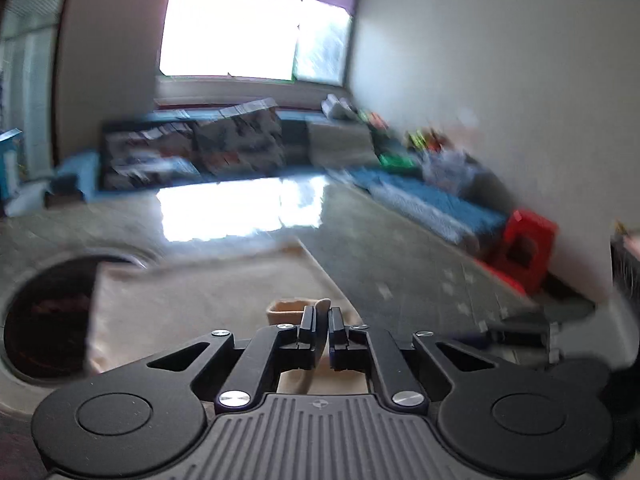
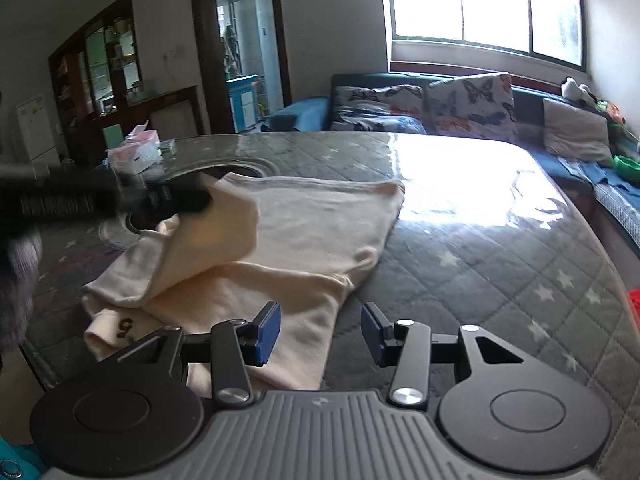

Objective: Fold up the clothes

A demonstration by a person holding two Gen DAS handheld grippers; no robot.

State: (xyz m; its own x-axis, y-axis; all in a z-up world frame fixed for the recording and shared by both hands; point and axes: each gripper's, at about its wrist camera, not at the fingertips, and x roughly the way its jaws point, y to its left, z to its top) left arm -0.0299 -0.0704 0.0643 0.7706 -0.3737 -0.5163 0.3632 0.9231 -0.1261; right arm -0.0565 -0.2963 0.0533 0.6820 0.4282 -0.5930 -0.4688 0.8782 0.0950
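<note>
Pressed together on a strip of cream cloth: left gripper [image 1: 323,322], jaws pinching an edge of the cream garment [image 2: 304,224], with a rolled hem or cuff showing just past the tips in the left wrist view. Lifted and carried over the rest of the cloth, judging by the right wrist view, where that gripper shows as a dark blur at the far left with a flap of the garment hanging from it. Spread wide and holding nothing: right gripper [image 2: 320,332], jaws poised just above the near edge of the garment, blue pads facing each other across the gap.

Spread on the quilted grey tabletop [image 2: 500,264], star-patterned and under a glossy cover, beside a round dark recess [image 1: 48,320] at its far left. One side apparently being folded inward, so probably an early fold in progress; near part bunched and creased, with a printed mark by the hem. Left to do, as a guess: lay this flap flat, bring over the other side, fold lengthwise, smooth

Farther out, a tissue box [image 2: 134,150] on the far end and a sofa [image 2: 420,108] with cushions under the window
</note>
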